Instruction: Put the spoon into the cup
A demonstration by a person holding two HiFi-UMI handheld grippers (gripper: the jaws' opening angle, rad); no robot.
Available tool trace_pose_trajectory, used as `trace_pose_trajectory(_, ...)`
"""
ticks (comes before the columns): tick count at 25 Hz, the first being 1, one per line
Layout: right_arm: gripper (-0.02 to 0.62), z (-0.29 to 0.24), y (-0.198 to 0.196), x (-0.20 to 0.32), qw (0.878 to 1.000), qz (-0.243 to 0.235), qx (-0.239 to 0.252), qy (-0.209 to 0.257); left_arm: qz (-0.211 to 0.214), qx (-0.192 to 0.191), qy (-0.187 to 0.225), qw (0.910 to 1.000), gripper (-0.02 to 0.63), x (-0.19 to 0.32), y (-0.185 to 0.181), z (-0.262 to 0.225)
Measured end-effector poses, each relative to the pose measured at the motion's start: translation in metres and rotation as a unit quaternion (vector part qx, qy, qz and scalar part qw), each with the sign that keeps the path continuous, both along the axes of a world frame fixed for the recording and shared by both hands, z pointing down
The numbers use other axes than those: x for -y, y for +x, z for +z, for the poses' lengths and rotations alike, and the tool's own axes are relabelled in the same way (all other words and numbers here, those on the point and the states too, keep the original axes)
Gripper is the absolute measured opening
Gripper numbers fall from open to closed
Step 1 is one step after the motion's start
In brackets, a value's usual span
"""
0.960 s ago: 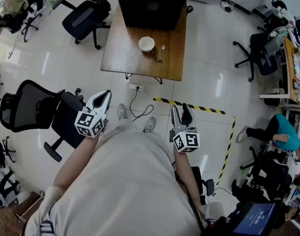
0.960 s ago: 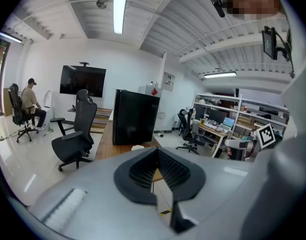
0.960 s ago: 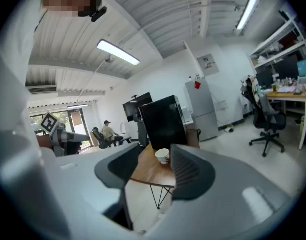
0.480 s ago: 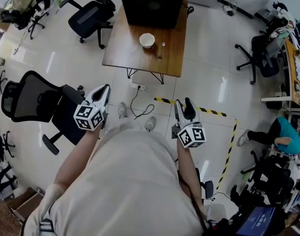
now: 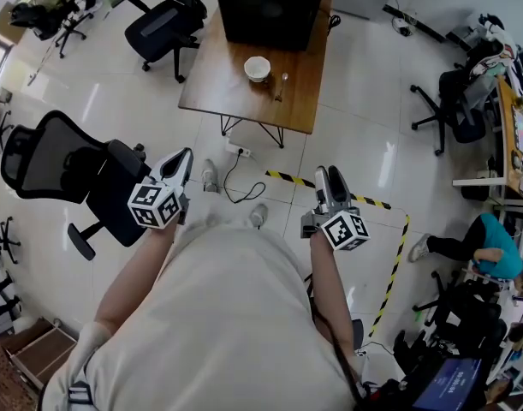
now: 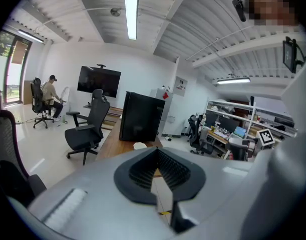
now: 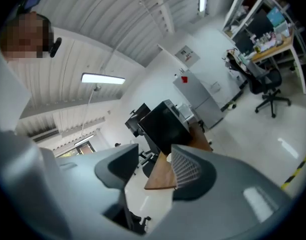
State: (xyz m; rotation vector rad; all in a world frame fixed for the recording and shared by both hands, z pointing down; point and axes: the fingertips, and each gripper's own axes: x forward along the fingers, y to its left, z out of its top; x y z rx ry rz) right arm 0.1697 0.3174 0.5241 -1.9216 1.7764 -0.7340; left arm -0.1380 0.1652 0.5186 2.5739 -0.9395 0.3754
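Left gripper (image 5: 180, 163): was held low in front of the person, over the floor. Its jaws stood narrow, the tips drawn together with nothing gripped. Only a thin wedge of floor and wood showed behind the tips in the left gripper view.

Cup (image 5: 258, 68): stood upright on the worktop (image 5: 218, 80), well ahead of the left jaws and a little to their right. No spoon showed in it, as far as so small a view allowed.

Spoon (image 5: 282, 86): lay flat on the worktop just beside the cup, on its right and apart from it, running lengthwise toward the person. It was well ahead of both sets of jaws, roughly between their two lines. Which end was the bowl was too small to tell.

Right gripper (image 5: 329, 181): was held over the floor, pointing nearly level toward the worktop. Its jaws stood wide apart with nothing between the pads, and the worktop's near corner showed through the gap.

Done so far: apparently none of the task itself, since the spoon lay untouched and outside the cup.

Left to do: by my judgement everything. That meant closing the distance to the worktop, taking the spoon (likely with the open right jaws), lifting it over the cup's rim and letting it go inside.
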Motion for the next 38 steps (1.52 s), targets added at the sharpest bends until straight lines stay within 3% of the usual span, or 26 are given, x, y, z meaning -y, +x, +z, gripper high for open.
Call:
trace_pose_trajectory(8,0.192,0.016,-0.004,0.015,0.999,-0.012,0.01,-0.037,-0.014,0.004,0.003,0.9999,0.005,0.008,-0.012,0.004)
trace_pose_trajectory(14,0.17,0.023,-0.011,0.034,0.998,-0.012,0.018,-0.055,-0.001,0.005,-0.01,0.9999,0.005,0.036,-0.011,0.016)
trace_pose_trajectory(18,0.155,0.021,-0.011,0.055,0.998,-0.003,0.0,-0.071,0.022,-0.001,-0.013,0.9997,0.005,0.071,0.0,0.017)
trace_pose_trajectory(24,0.124,0.011,-0.009,0.098,0.99,0.024,-0.082,-0.11,0.071,-0.002,-0.007,0.9974,0.005,0.136,0.028,0.015)
trace_pose_trajectory(29,0.121,0.013,-0.014,0.138,0.986,0.048,-0.088,-0.132,0.104,-0.009,0.001,0.9945,0.005,0.194,0.043,0.008)
trace_pose_trajectory(38,0.101,0.018,-0.014,0.195,0.973,0.086,-0.107,-0.186,0.159,-0.009,-0.022,0.987,0.004,0.258,0.065,0.022)
